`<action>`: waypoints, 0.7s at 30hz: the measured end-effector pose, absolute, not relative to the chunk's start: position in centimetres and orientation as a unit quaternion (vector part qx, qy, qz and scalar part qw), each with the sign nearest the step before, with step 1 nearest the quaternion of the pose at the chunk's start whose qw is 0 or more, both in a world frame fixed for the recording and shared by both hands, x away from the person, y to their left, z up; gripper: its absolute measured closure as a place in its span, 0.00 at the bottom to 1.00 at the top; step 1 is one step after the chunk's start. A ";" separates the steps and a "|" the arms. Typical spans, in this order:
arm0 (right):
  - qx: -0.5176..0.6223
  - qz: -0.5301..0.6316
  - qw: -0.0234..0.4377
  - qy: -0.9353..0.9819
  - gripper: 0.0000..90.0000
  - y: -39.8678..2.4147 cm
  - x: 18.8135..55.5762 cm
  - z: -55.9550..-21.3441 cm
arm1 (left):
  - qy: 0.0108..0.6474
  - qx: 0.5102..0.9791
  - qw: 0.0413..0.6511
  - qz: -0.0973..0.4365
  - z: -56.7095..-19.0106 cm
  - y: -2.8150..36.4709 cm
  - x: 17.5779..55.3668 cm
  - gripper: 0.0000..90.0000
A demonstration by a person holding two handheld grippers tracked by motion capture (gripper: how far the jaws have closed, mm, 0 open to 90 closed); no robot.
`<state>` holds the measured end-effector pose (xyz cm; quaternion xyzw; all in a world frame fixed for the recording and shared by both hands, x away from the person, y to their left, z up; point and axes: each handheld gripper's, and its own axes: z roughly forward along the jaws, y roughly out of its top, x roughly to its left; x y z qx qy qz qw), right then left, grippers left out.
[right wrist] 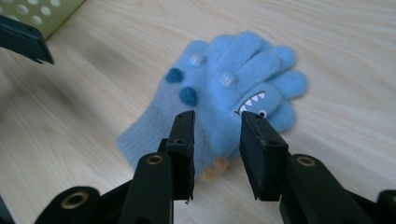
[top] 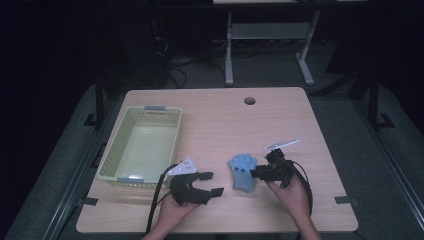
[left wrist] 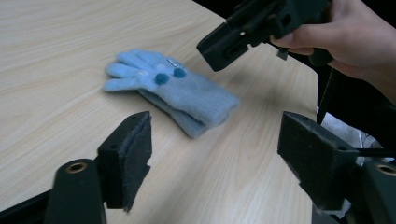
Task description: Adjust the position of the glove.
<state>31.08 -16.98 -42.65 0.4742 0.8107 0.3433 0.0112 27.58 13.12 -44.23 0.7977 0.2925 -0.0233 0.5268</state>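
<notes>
A light blue fuzzy glove with dark blue dots and a toothy face lies flat on the wooden table, fingers pointing away from the person. In the left gripper view the glove looks like two layers stacked. My right gripper hovers at its right side. Seen in the right gripper view, the gripper has its jaws a little apart above the glove, not pressing it. My left gripper rests left of the glove, open wide and empty, pointing toward it.
A pale yellow-green plastic basket stands empty at the table's left; its corner appears in the right gripper view. A round cable hole sits near the far edge. A white desk frame stands beyond the table.
</notes>
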 end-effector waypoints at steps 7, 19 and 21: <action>0.483 0.353 -0.003 0.801 0.88 -18.3 30.5 -42.9 | 0.338 0.788 0.512 -0.052 -44.4 11.7 29.5 0.57; 0.482 0.329 -0.026 0.812 0.92 -18.7 30.7 -44.6 | 0.434 0.769 0.458 -0.106 -46.7 10.1 33.7 0.88; 0.486 0.322 -0.031 0.812 0.91 -18.7 30.8 -44.9 | 0.447 0.762 0.451 -0.126 -47.2 9.4 34.0 0.88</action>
